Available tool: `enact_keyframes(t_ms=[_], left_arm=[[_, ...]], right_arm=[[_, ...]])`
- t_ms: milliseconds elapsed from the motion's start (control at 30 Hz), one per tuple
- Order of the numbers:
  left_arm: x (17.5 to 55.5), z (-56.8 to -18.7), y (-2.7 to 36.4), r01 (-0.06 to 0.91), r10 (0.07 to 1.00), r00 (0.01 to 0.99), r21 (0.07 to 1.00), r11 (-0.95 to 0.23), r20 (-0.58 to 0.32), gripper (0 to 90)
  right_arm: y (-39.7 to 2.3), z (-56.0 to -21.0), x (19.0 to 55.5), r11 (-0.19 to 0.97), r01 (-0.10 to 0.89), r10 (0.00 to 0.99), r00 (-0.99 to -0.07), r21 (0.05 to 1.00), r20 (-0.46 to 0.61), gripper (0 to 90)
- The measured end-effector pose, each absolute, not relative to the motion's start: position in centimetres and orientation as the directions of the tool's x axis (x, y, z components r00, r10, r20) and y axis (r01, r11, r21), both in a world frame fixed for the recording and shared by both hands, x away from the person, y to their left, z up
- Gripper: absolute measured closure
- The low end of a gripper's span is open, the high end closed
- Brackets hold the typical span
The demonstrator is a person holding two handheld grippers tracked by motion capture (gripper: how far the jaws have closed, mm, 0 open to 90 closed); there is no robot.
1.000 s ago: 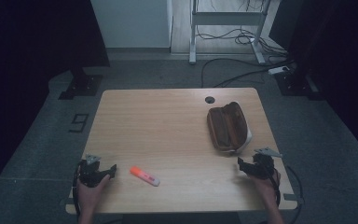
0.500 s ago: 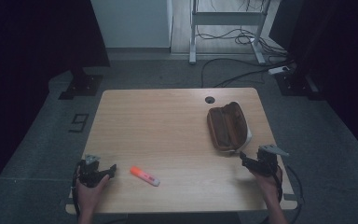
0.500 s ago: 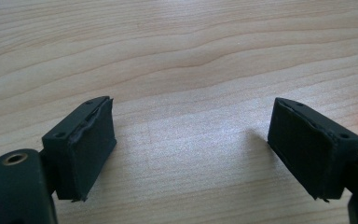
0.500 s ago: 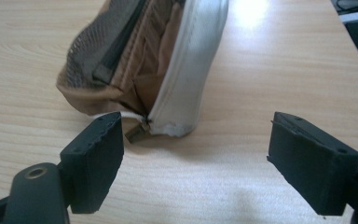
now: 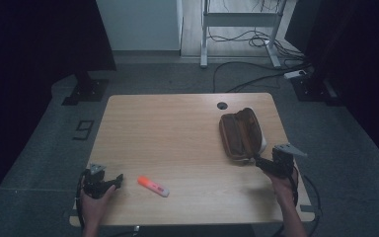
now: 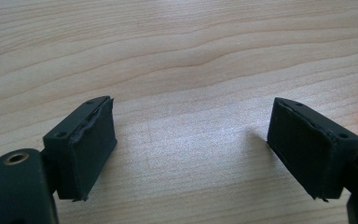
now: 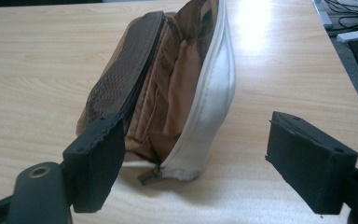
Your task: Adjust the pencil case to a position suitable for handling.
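Note:
A brown pencil case (image 5: 242, 133) lies unzipped on the right half of the wooden table (image 5: 177, 128). The right gripper view looks into the pencil case (image 7: 168, 93), showing its brown lining and white outer side. My right gripper (image 5: 262, 163) is open just before the case's near end, its jaws (image 7: 193, 168) wide apart around that end without touching. An orange highlighter with a white end (image 5: 153, 186) lies near the front of the table. My left gripper (image 5: 114, 180) rests open at the front left corner, with only bare wood between its jaws (image 6: 191, 154).
A round cable hole (image 5: 221, 105) sits near the table's far edge. Behind the table stand a white desk frame (image 5: 237, 29) and loose cables (image 5: 256, 79) on the grey floor. A power strip (image 5: 296, 74) lies at the right.
My right gripper has moved forward and left, up to the near end of the pencil case. The left gripper and the highlighter have stayed put.

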State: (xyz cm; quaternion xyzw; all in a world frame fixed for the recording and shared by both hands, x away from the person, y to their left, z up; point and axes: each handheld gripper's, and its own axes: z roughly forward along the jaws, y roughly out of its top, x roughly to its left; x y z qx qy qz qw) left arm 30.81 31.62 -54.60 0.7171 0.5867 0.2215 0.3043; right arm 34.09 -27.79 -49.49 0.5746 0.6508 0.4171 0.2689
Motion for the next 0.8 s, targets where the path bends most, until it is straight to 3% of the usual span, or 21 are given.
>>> enact_keyframes(t_ms=[800], left_arm=[[30.8, -54.6, 31.9, 0.705, 0.974, 0.216, 0.7, -0.113, -0.061, 15.2]], right_arm=[[-26.9, -50.6, 39.8, 0.014, 0.553, 0.976, -0.188, 0.833, 0.109, 33.7]])
